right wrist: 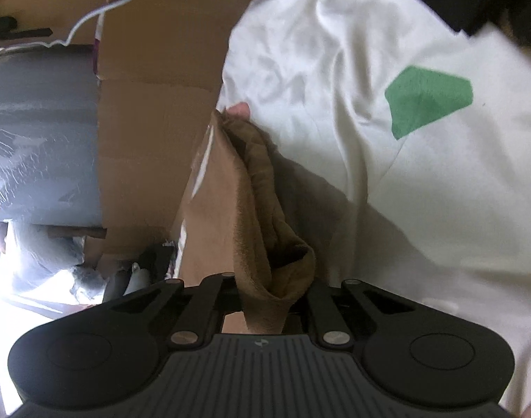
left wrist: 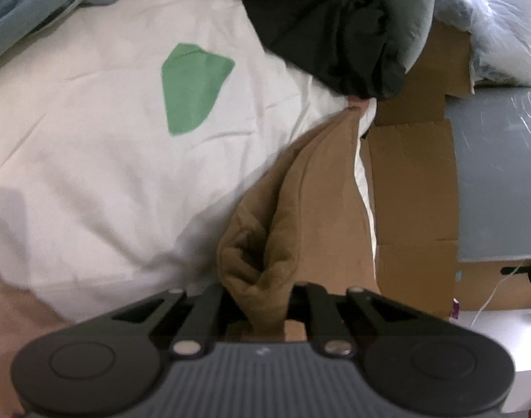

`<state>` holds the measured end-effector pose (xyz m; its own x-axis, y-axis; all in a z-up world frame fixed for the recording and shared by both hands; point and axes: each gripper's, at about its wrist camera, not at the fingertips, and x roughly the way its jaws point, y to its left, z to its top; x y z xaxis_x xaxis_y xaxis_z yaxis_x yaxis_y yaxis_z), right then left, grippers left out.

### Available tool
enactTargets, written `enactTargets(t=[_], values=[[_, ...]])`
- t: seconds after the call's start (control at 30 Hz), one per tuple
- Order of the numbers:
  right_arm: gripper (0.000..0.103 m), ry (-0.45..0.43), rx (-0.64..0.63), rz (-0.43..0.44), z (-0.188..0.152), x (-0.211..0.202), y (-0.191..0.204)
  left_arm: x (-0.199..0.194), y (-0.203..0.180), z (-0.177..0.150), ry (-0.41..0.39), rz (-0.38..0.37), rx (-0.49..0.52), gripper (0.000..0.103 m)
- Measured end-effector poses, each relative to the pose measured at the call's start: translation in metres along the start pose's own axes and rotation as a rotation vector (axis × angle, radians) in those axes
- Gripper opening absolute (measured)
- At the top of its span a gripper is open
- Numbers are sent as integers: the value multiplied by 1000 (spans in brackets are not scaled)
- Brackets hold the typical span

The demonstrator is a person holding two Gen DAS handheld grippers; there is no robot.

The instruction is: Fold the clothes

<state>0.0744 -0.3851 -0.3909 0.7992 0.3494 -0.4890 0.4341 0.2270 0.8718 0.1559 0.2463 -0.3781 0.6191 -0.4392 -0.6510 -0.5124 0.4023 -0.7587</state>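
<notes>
Two claws [left wrist: 256,308] [right wrist: 265,301], one brown garment [left wrist: 314,202] between.

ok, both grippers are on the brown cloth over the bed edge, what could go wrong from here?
1. Each grip looks thin: the left gripper and right gripper each pinch only a bunched end of the brown cloth, so a tug apart might slip one end out.
2. The cloth hangs beside the cardboard past the white sheet; a dropped end could fall off the bed.
3. The dark clothes pile lies close and may snag when the cloth is laid down.
</notes>
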Motion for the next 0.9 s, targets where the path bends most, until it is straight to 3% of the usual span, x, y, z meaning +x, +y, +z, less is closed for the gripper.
enactTargets(t=[0.47,0.67,0.9], values=[[5,-96,52,-10,-31,-73,-21,-21,-3,-24,56,16,34,6],[5,-102,39,-47,-54,-111,-37,-27,-13,-35,83,91,138,6],[5,-119,85,-46,-83,-154,-64,-40,-19,-39,117,109,203,6]])
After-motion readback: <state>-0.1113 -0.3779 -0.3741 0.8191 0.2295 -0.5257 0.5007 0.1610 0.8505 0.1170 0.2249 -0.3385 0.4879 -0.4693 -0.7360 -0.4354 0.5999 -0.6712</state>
